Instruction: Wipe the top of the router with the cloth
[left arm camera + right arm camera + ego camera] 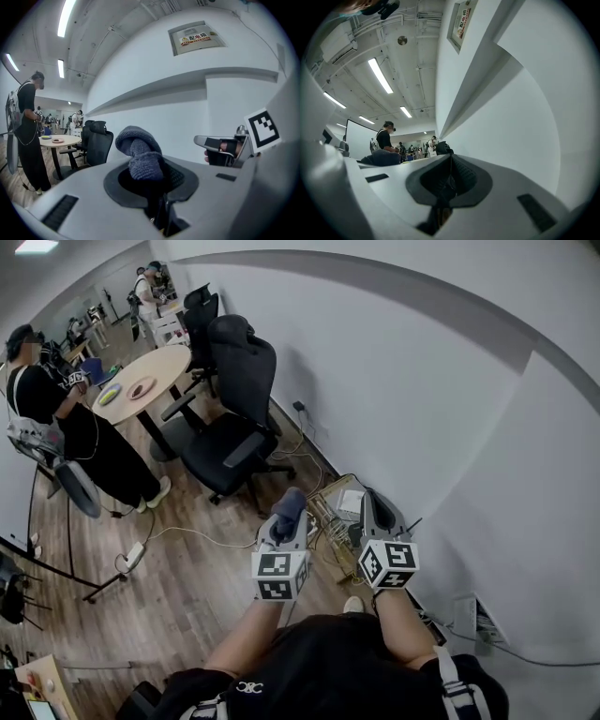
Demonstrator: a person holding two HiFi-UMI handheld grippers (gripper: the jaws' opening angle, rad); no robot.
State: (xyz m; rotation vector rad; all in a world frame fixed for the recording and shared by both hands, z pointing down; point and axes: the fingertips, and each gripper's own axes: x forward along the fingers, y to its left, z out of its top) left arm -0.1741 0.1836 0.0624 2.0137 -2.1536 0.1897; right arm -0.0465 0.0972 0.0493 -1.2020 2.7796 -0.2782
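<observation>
My left gripper (285,517) is held up in front of me, shut on a dark blue-grey knitted cloth (289,505). In the left gripper view the cloth (139,154) bulges out of the closed jaws in a rounded wad. My right gripper (373,510) is raised beside it, jaws together with nothing between them (450,174). The cloth (383,158) shows at the left of the right gripper view. Below both grippers, by the wall, a white flat box (352,502) that may be the router lies in a wire rack (330,512), partly hidden by the grippers.
Black office chairs (239,418) stand along the white wall (422,409). A round wooden table (141,381) has a person (56,418) standing at it. A power strip (131,557) and cables lie on the wood floor. A wall outlet (469,615) is low at the right.
</observation>
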